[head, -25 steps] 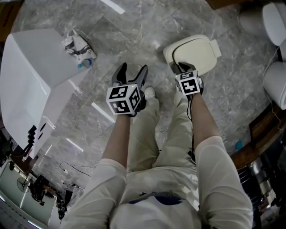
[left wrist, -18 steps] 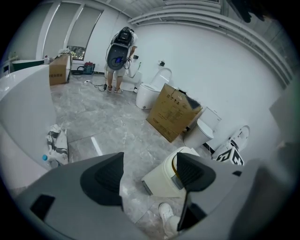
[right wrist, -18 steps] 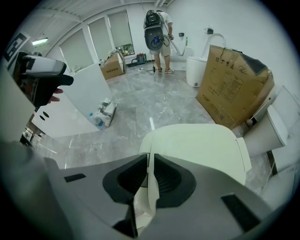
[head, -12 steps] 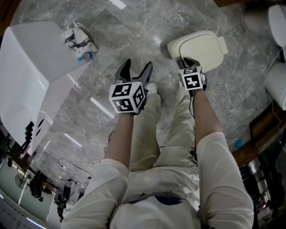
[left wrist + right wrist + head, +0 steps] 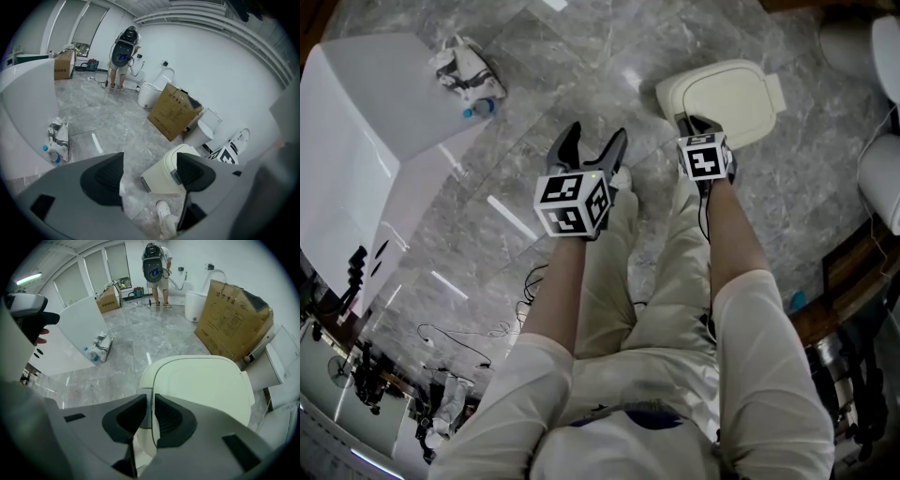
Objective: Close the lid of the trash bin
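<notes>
**Me:** Both of my claws sit a little more toward 1 o'clock in the head view than a moment ago, and the trash bin (image 5: 727, 98) does too.

**Friend:** Where is the bin now?

**Me:** It stands on the gray floor (image 5: 581, 56), at 1 o'clock from me. Its lid (image 5: 206, 385) lies down flat on top.

**Friend:** What is your right claw doing?

**Me:** My right claw (image 5: 696, 127) (image 5: 152, 416) hangs over the bin's front edge. Its jaws are almost together, with only a thin slit between them, and they hold nothing. Through the slit I see the gray button (image 5: 148, 397) on the bin's front (I can't tell if I touch it).

**Friend:** And the left one?

**Me:** My left claw (image 5: 596, 141) (image 5: 150, 173) is spread wide and empty. The bin is at 2 o'clock from it, a little way off. My white shoe (image 5: 619, 178) is just beside it, at 3 o'clock.

**Friend:** What else is around?

**Me:** A white bag (image 5: 464, 80) with a bottle lies at 10 o'clock, next to a big white panel (image 5: 356, 150). A brown box (image 5: 232, 319) stands past the bin. A person (image 5: 157, 263) stands far off at 12 o'clock.
</notes>
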Tool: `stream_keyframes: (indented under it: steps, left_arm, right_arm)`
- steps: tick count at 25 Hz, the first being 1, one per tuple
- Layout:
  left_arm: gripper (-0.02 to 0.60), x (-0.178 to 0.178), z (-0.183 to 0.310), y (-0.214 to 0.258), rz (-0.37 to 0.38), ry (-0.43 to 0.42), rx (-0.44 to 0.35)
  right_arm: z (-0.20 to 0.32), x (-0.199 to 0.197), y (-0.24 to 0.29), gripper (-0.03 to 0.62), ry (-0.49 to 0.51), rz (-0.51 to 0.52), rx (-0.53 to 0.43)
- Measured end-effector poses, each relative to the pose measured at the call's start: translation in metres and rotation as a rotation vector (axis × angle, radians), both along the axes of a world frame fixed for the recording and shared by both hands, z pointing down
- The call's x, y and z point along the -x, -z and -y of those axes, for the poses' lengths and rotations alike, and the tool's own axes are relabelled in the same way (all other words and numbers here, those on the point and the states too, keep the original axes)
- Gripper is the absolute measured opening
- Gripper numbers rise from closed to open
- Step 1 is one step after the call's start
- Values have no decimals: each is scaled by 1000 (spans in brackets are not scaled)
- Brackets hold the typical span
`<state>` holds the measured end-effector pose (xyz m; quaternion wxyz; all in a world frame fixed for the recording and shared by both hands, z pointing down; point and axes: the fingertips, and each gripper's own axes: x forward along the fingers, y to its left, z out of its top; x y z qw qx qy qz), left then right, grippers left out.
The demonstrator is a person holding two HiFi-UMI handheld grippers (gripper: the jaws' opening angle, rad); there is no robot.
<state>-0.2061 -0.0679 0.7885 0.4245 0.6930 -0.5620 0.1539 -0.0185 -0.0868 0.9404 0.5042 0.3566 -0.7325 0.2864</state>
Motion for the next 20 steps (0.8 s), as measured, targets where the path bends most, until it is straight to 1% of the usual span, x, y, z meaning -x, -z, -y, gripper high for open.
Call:
stream_keyframes:
  steps: [7,9,11,14,17,19,20]
  left_arm:
    - [331,0,3,7,7,12,-16]
    - [331,-1,7,19,11,6,-38]
    - [331,-1,13,39,17,-7,-70]
    - [331,0,21,87,25,-27,-138]
    - [331,-3,21,164,41,-53,-230]
    - [331,-10,31,227,51,-87,-324]
    - [331,-15,41,259,53,-106,-389]
  right_arm:
    - [1,2,0,66,-13,32,12]
    - [-1,6,5,67,-53,69,45]
    - [2,9,20,69,-131,111,42]
    - [19,9,71,67,-246,146,-70]
    - [26,-2,151,67,-340,177,-208]
    - [42,-13,220,67,-390,216,-333]
    - [56,-18,258,67,-404,242,-408]
